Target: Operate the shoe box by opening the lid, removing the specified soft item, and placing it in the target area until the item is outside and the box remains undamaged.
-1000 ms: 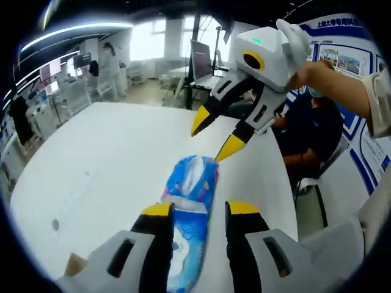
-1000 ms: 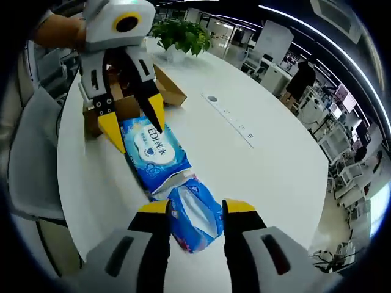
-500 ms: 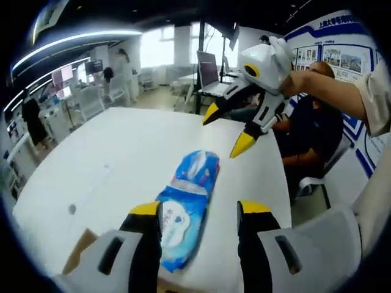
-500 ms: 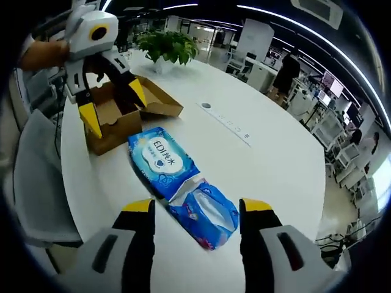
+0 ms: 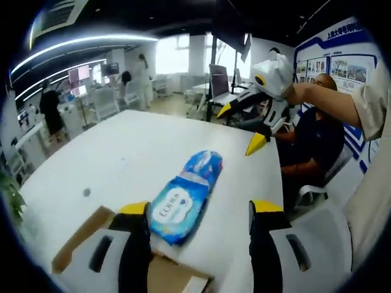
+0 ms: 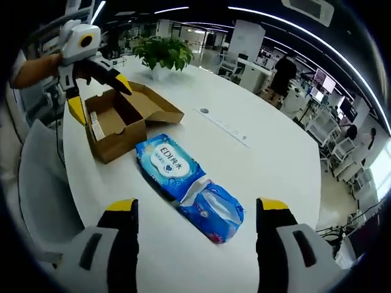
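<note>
Blue wipes pack (image 6: 187, 181) lies ahead of both empty, wide-open grippers (task looks done), beside the cardboard shoe box (image 6: 119, 121), lid open.

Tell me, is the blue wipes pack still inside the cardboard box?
No, the blue wipes pack lies on the white table, beside the open cardboard box.

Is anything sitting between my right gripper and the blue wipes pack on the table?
Nothing visible. The blue plastic wipes pack lies flat on the white table, straight ahead of the open right gripper; the brown cardboard box sits beyond it.
</note>
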`<state>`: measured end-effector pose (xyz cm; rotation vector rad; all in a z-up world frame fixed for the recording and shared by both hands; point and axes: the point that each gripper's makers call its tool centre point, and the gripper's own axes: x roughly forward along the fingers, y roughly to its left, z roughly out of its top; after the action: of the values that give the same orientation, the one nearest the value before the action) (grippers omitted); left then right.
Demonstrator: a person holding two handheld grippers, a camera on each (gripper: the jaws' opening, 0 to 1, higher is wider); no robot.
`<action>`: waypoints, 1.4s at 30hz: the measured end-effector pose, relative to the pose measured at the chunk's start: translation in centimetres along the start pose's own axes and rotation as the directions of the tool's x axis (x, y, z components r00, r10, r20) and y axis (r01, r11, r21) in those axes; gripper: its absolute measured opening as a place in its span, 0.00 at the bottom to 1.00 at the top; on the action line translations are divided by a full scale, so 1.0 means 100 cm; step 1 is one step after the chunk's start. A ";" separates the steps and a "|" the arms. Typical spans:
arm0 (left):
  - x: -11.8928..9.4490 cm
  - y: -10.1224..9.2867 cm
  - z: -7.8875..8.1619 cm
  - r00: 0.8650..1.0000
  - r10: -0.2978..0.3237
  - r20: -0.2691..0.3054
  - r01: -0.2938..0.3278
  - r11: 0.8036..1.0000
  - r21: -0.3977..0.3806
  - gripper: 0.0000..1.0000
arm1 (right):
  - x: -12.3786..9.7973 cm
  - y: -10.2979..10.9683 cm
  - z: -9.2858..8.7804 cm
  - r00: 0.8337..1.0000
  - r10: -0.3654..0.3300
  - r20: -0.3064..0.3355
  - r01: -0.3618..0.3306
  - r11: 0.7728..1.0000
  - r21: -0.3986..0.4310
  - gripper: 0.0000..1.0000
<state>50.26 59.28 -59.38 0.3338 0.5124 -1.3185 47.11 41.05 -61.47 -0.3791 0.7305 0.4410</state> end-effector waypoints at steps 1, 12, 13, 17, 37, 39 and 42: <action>-0.005 0.001 0.000 1.000 0.005 0.013 -0.005 1.000 -0.006 0.70 | -0.001 0.002 0.000 1.000 0.001 0.000 -0.001 1.000 0.003 0.81; -0.047 0.013 -0.014 0.996 0.077 0.033 -0.076 0.996 -0.048 0.85 | -0.006 0.018 0.000 1.000 -0.020 -0.018 0.021 0.999 0.030 0.90; -0.050 0.014 -0.015 0.996 0.085 0.033 -0.083 0.995 -0.048 0.86 | -0.006 0.019 0.000 1.000 -0.018 -0.019 0.019 0.999 0.029 0.90; -0.068 0.017 -0.015 0.991 0.122 0.060 -0.119 0.991 -0.055 0.89 | -0.005 0.025 0.002 1.000 -0.003 -0.022 0.003 1.000 0.016 0.90; -0.138 0.029 -0.045 0.956 0.273 0.108 -0.258 0.956 -0.137 1.00 | -0.001 0.059 0.030 0.998 0.056 -0.007 -0.057 0.996 -0.070 0.87; -0.144 0.028 -0.050 0.953 0.284 0.106 -0.268 0.952 -0.147 1.00 | 0.000 0.064 0.032 0.998 0.069 -0.007 -0.069 0.994 -0.082 0.86; -0.151 0.028 -0.058 0.948 0.300 0.104 -0.283 0.947 -0.153 1.00 | 0.002 0.073 0.033 0.996 0.087 -0.011 -0.087 0.991 -0.098 0.86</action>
<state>49.51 75.39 -56.34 0.2024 0.4249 -1.0034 45.38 48.80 -60.60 -0.4429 0.7355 0.5598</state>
